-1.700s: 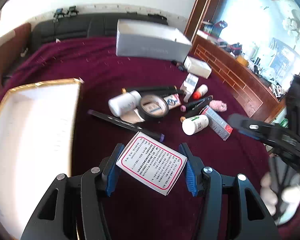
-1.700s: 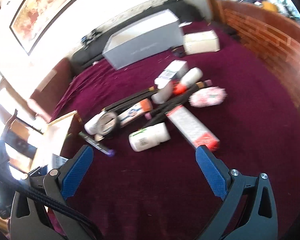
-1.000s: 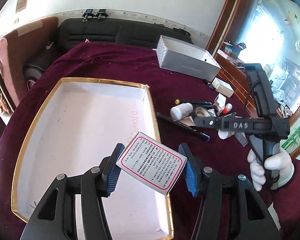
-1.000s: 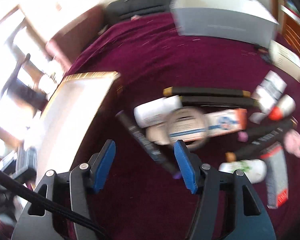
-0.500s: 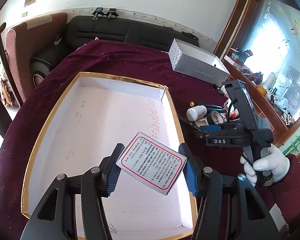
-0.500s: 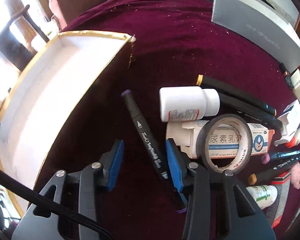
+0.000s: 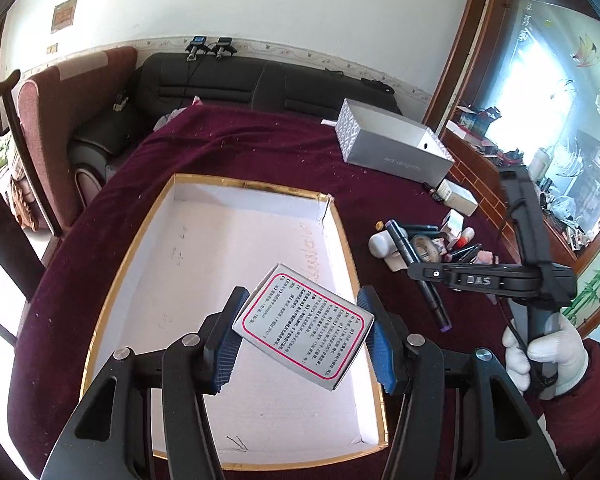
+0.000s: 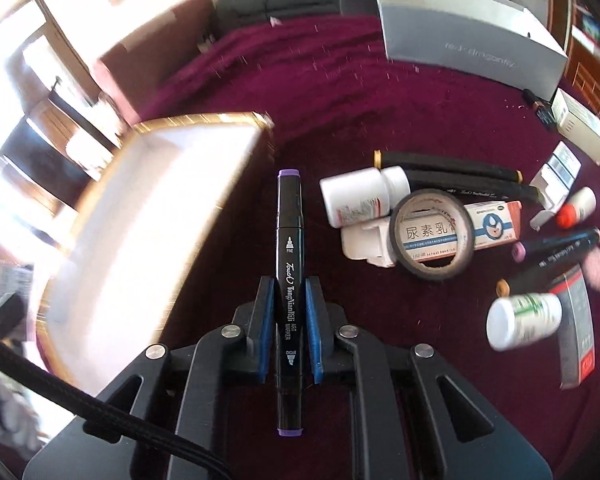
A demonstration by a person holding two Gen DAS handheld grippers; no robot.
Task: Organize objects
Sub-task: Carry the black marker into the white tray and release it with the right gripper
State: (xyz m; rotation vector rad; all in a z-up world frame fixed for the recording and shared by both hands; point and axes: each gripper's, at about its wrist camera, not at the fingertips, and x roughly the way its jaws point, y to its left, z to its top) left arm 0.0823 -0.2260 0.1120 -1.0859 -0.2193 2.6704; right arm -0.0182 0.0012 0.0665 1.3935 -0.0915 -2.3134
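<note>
My left gripper (image 7: 302,294) is shut on a silver box with a red-bordered label (image 7: 304,328). It holds the box tilted above the near right part of a white tray with a gold rim (image 7: 340,232). My right gripper (image 8: 289,284) is to the right of the tray (image 8: 196,120). Its jaws are closing, and the blue pads press on the barrel of a black marker with purple ends (image 8: 289,240). The left wrist view shows that marker (image 7: 404,246) lifted off the cloth in the right gripper (image 7: 416,271), which a white-gloved hand (image 7: 540,348) holds.
A pile lies on the maroon cloth right of the tray: white bottles (image 8: 360,196), a tape roll (image 8: 432,236), an ointment box (image 8: 492,220), black markers (image 8: 460,168) and a red-and-grey box (image 8: 576,320). A long silver box (image 7: 392,148) stands at the back, with a black sofa (image 7: 260,80) behind it.
The right gripper shut on the purple-ended marker and raised it off the cloth. The left gripper carried the silver box from beside the pile to over the tray.
</note>
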